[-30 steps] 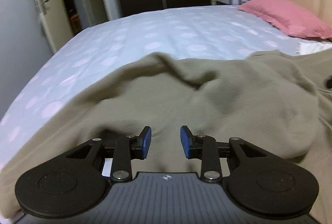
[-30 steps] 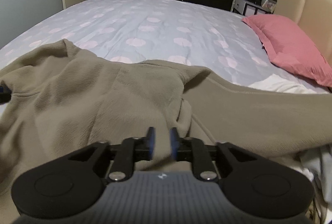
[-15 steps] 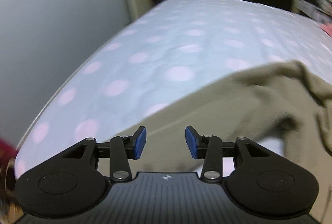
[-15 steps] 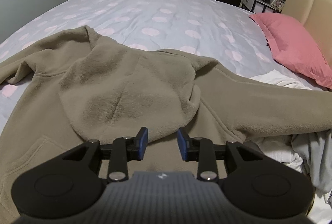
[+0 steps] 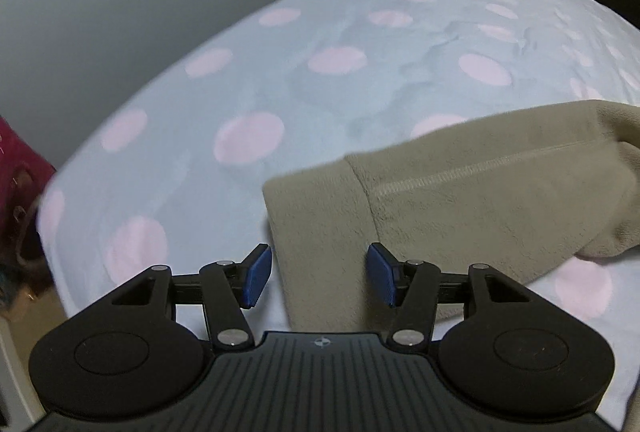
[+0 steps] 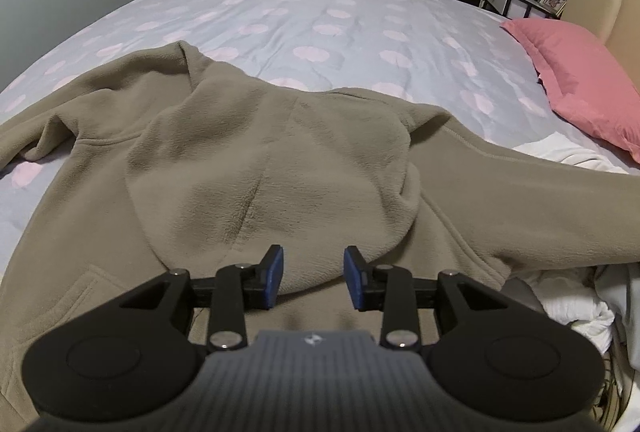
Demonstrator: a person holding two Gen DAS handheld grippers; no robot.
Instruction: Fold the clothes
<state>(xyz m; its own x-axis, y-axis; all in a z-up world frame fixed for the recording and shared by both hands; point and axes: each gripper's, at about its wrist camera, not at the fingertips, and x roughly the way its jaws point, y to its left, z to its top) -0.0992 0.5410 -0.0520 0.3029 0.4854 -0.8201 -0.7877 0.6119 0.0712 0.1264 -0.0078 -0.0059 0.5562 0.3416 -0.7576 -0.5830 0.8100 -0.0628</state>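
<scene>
- One hoodie (image 6: pixel 280 160), olive fleece, with two sleeves
- One bed (image 6: pixel 320 12) under a spotted cover
- One pink pillow (image 6: pixel 576 72)
- Two hand-held grippers: left (image 5: pixel 319 277), right (image 6: pixel 314 278)
- One pile of white laundry (image 6: pixel 572 312); items too bunched to count

Olive hoodie (image 6: pixel 280 160) spread on bed (image 6: pixel 340 16), gripper (image 6: pixel 314 277) parted

An olive fleece hoodie (image 6: pixel 280 160) lies spread face-down, hood flopped over its back, sleeves stretching toward nine and three o'clock.
</scene>
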